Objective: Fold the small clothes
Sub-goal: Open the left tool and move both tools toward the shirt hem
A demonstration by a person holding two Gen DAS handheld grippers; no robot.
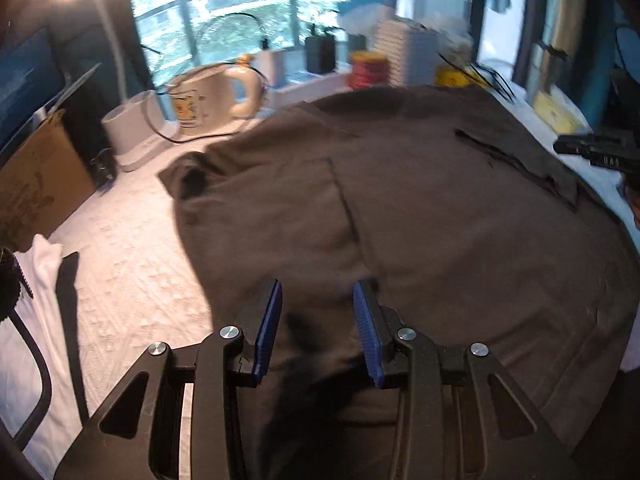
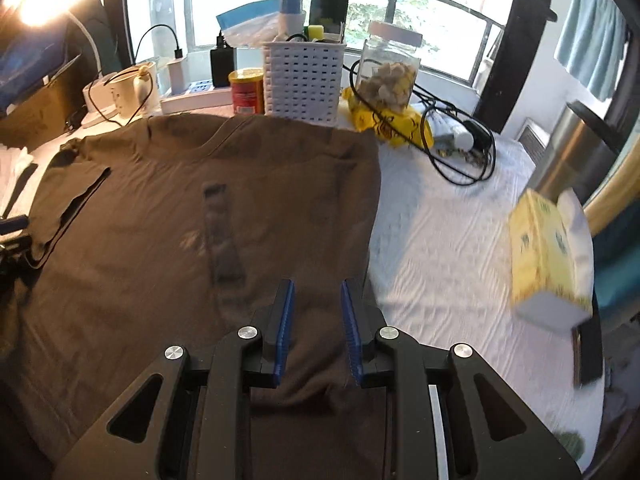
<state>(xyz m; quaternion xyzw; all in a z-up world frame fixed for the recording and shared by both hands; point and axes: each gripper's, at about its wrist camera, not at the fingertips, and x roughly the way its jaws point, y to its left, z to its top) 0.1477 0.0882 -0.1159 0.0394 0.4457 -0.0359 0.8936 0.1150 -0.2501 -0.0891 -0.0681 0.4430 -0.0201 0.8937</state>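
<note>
A dark brown T-shirt lies spread flat on the white table cover, with its side parts folded inward over the body. It also shows in the right wrist view, collar toward the window. My left gripper is open above the shirt's near left part, blue pads apart, holding nothing. My right gripper is open above the shirt's near right edge, holding nothing. The right gripper's tip shows at the right edge of the left wrist view.
Along the window side stand a white basket, a glass jar, a red can, a mug and black cables. A yellow tissue box sits right of the shirt. A cardboard box stands at left.
</note>
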